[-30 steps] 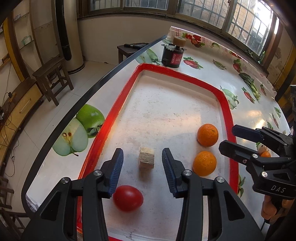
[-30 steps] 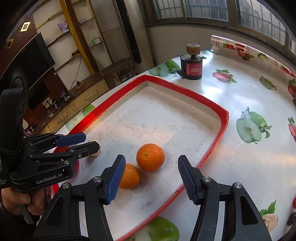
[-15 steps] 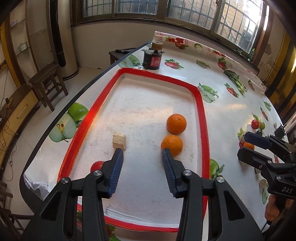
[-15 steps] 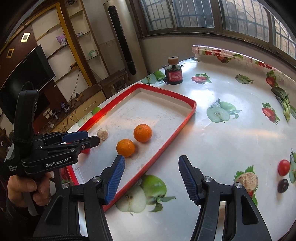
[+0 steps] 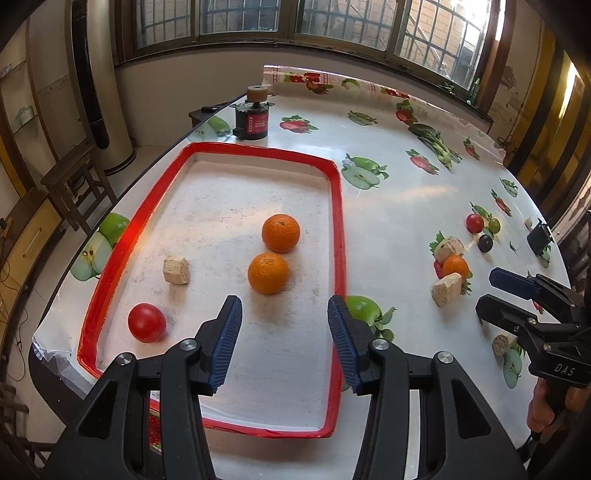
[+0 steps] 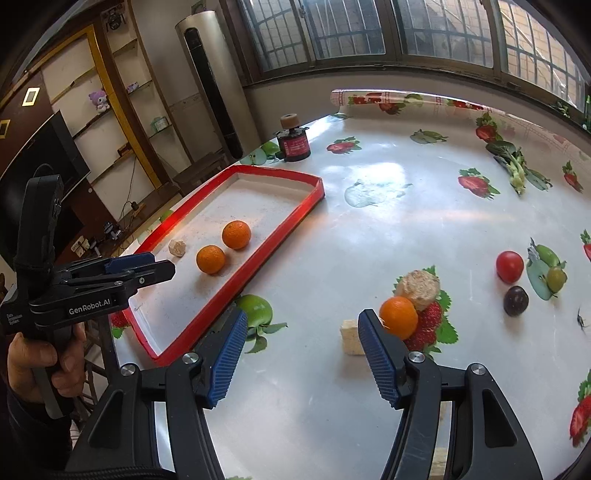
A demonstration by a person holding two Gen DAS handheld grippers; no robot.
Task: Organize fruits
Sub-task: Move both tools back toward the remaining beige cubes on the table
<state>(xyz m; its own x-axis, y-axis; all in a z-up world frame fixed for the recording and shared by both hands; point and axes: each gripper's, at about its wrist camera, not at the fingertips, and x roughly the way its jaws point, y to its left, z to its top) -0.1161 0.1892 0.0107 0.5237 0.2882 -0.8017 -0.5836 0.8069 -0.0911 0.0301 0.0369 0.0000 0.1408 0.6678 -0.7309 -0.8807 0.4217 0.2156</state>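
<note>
Hovering empty: left gripper (image 5: 284, 339) over red tray (image 5: 338, 236) (two oranges (image 5: 268, 273) inside), right gripper (image 6: 302, 357) over desk (image 6: 369, 229) beside third orange (image 6: 399, 317); both fingers opening.

Daylight came through the barred windows (image 5: 332, 18) behind, leaving white glare on the glossy tabletop (image 6: 388, 177). Focus was sharp throughout; fisheye distortion bent the edges, and the corners fell into black vignette.
</note>
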